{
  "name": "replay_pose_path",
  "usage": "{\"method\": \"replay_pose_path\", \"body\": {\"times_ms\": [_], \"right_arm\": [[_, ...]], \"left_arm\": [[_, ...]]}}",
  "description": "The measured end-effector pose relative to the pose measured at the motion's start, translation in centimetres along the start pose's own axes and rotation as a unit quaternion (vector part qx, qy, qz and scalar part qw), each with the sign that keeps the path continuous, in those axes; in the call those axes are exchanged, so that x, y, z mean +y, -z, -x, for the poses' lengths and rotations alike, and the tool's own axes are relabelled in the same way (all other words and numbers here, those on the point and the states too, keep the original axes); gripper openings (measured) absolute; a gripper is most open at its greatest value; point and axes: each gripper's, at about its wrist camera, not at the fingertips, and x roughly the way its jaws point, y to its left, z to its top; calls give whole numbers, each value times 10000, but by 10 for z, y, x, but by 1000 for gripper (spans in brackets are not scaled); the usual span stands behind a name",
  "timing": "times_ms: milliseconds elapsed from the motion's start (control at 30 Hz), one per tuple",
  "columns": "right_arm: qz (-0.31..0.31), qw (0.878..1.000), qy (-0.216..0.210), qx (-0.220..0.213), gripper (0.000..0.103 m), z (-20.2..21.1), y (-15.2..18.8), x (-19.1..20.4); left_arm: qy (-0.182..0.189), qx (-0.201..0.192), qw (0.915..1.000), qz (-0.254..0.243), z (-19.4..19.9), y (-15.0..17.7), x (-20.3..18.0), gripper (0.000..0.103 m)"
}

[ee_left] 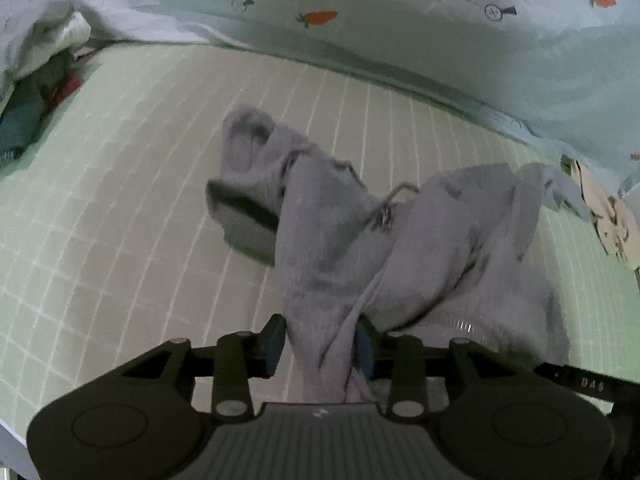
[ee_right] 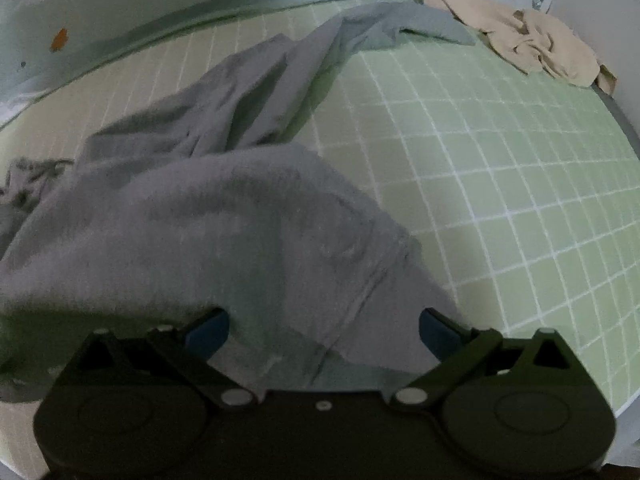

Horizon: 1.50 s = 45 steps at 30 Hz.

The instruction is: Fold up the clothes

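A grey hoodie (ee_left: 332,248) with a drawstring (ee_left: 384,210) lies crumpled on a green gridded mat (ee_left: 120,200). A bunch of its fabric runs up between the jaws of my left gripper (ee_left: 320,340). It fills the gap, and both blue pads (ee_left: 274,344) touch it. In the right wrist view the same hoodie (ee_right: 208,232) spreads across the left and middle, one sleeve trailing toward the far edge. My right gripper (ee_right: 324,332) stands wide open just above a fold of it. Its blue pads (ee_right: 208,334) sit well apart and pinch nothing.
A beige garment (ee_right: 532,48) lies crumpled at the mat's far right corner, also visible as the beige garment (ee_left: 608,216) in the left wrist view. A pale sheet with carrot prints (ee_left: 360,12) borders the mat's far side. Dark clothes (ee_left: 28,120) are piled at the far left. Bare mat (ee_right: 500,184) lies to the right.
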Motion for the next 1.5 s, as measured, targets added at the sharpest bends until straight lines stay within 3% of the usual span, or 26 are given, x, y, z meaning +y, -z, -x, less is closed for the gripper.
{"method": "replay_pose_path", "body": {"times_ms": [133, 200, 267, 467, 567, 700, 867, 933, 967, 1000, 1033, 1067, 1100, 1167, 1200, 1267, 1367, 1500], "right_arm": [[-141, 9999, 30, -41, 103, -4, -15, -15], [-257, 9997, 47, -39, 103, -10, -24, -24], [-382, 9993, 49, -22, 103, -18, -33, -34], [-751, 9972, -39, -22, 103, -44, -62, -60], [-916, 9954, -249, -132, 102, -55, -83, -68], [-1049, 9911, -697, -432, 97, -70, -115, -71], [-1197, 9782, -1578, -618, 88, -99, -161, -55], [-1305, 9733, -1828, -475, 87, -114, -173, -45], [-1356, 9710, -1926, -408, 85, -120, -178, -40], [-1367, 9713, -1908, -387, 86, -123, -180, -34], [-1254, 9741, -1831, -436, 77, -122, -181, -28], [-1147, 9767, -1751, -477, 54, -121, -181, -23], [-1070, 9792, -1657, -483, 42, -120, -179, -19], [-1037, 9813, -1516, -580, 12, -115, -172, -18], [-1088, 9795, -1546, -698, 8, -109, -166, -23], [-1208, 9763, -1510, -969, 7, -93, -153, -33], [-1311, 9742, -1241, -1354, 7, -67, -133, -56], [-1474, 9706, -775, -1738, 7, -29, -97, -87]], "left_arm": [[183, -446, 9987, -141, 9, -23, -16, 54], [432, -631, 9964, -355, 8, -35, -29, 68], [601, -639, 9946, -556, -1, -47, -46, 68], [908, -132, 9901, -1061, -68, -72, -100, 70], [670, 136, 9925, -1010, -105, -84, -112, 70], [457, 330, 9956, -753, -146, -106, -110, 70], [754, 708, 9931, -551, -184, -121, -111, 69], [815, 780, 9920, -559, -191, -118, -118, 67], [765, 702, 9923, -672, -190, -115, -123, 59], [779, 692, 9912, -814, -189, -113, -128, 44], [788, 685, 9908, -862, -188, -109, -131, 35], [775, 665, 9913, -825, -185, -108, -130, 15], [760, 643, 9920, -778, -182, -106, -128, 7], [760, 528, 9933, -698, -173, -104, -124, 7], [780, 424, 9938, -668, -165, -104, -122, 7], [697, 93, 9954, -650, -141, -105, -113, 6], [281, -560, 9952, -758, -96, -103, -95, 6], [-328, -1224, 9909, -460, -37, -93, -51, 6]]}}
